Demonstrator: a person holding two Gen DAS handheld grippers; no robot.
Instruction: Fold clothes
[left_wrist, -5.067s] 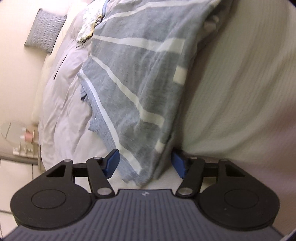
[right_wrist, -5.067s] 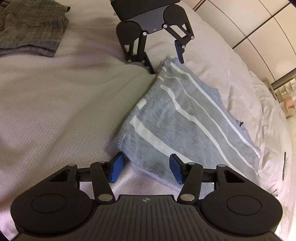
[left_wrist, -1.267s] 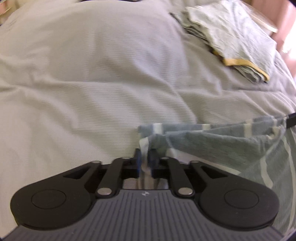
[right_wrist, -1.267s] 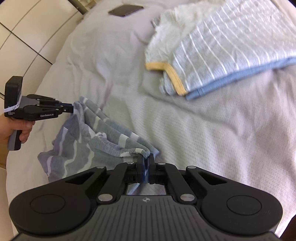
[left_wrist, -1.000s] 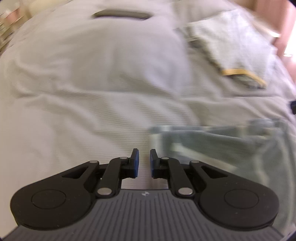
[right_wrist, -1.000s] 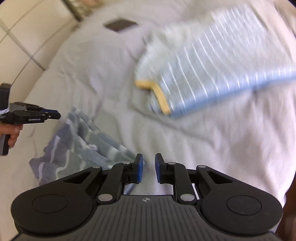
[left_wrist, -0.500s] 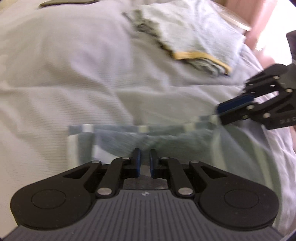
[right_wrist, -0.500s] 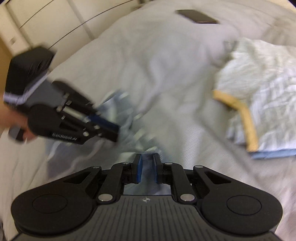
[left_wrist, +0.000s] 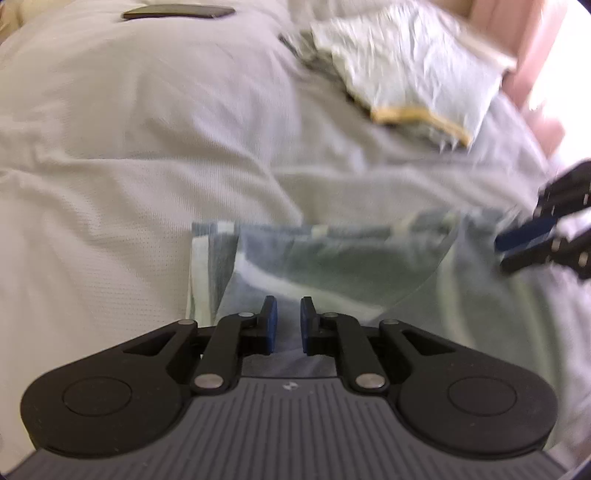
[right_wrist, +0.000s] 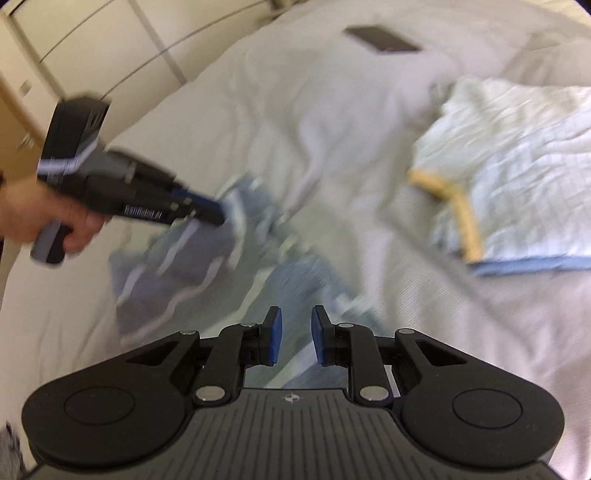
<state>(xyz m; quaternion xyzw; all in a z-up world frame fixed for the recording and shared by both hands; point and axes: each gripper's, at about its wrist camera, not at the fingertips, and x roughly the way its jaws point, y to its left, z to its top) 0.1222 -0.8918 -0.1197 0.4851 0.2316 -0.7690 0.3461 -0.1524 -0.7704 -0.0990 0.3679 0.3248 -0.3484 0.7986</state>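
On the pale bedspread (left_wrist: 110, 184) lies the grey striped garment (left_wrist: 332, 258), bunched, below both grippers. Left gripper (left_wrist: 288, 325): jaws opening, narrow gap, cloth behind them, nothing pinched. Right gripper (right_wrist: 295, 339): jaws opening too, pads clear of the fabric. Only the right wrist view shows the person's hand (right_wrist: 48, 218) on the left tool's handle and the cupboard doors (right_wrist: 92, 48). Both views show the folded yellow-trimmed shirt (right_wrist: 517, 166) and a dark phone (left_wrist: 177, 13).
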